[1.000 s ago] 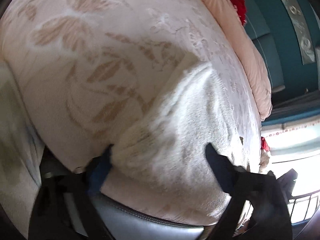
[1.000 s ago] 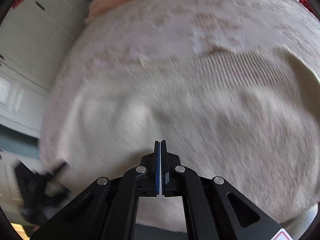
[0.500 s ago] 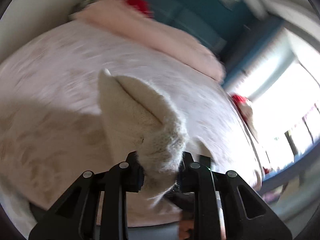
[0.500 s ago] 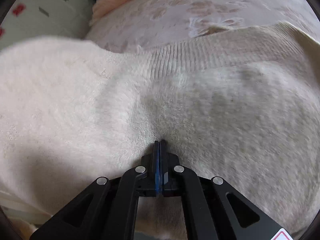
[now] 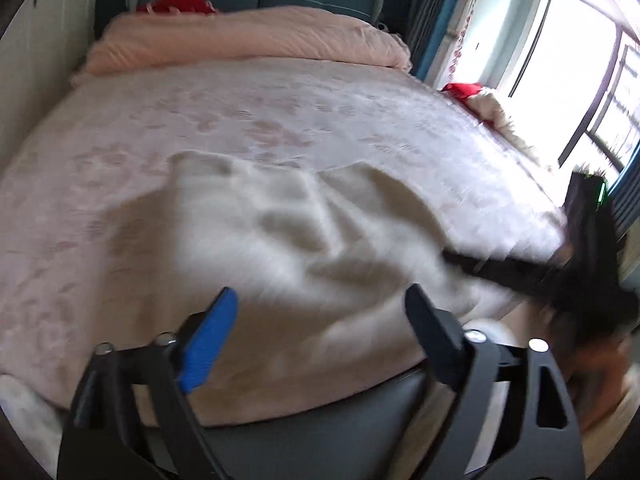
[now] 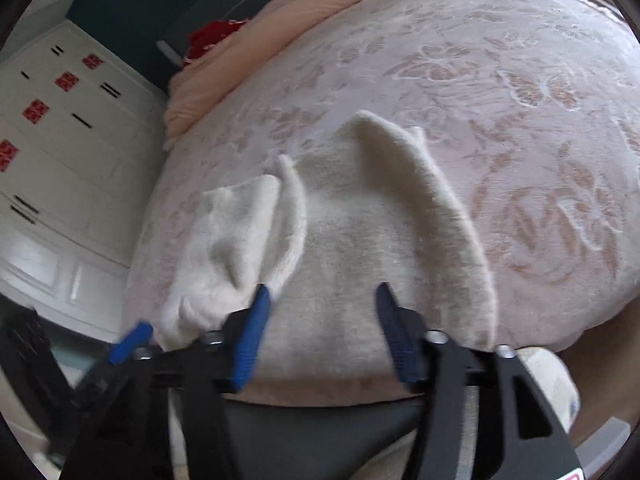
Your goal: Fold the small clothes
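A cream fuzzy garment [image 5: 280, 232] lies rumpled near the foot of the bed, on a pink flowered bedspread [image 5: 280, 120]. My left gripper [image 5: 320, 308] hovers over the garment's near edge. Its jaws are opening wide and nothing is between the pads. At the right, the right gripper [image 5: 460, 260] shows as a dark blur over the garment's edge. In the right wrist view the garment [image 6: 360, 240] has one side folded over and a sleeve bunched at the left. My right gripper [image 6: 322, 300] is above it, jaws opening and holding nothing. The left gripper's blue pad [image 6: 132, 340] shows at lower left.
A rolled peach quilt [image 5: 248, 40] lies across the head of the bed with red cloth [image 5: 176, 0] behind it. A bright window [image 5: 580, 80] is on the right, a white wardrobe [image 6: 60, 140] on the left. The dark padded bed end [image 5: 320, 432] runs below the grippers.
Both grippers have let go of the garment and opened. It dropped from the raised fold onto the bedspread. Both hands have drawn back and up, so more of the bed shows.
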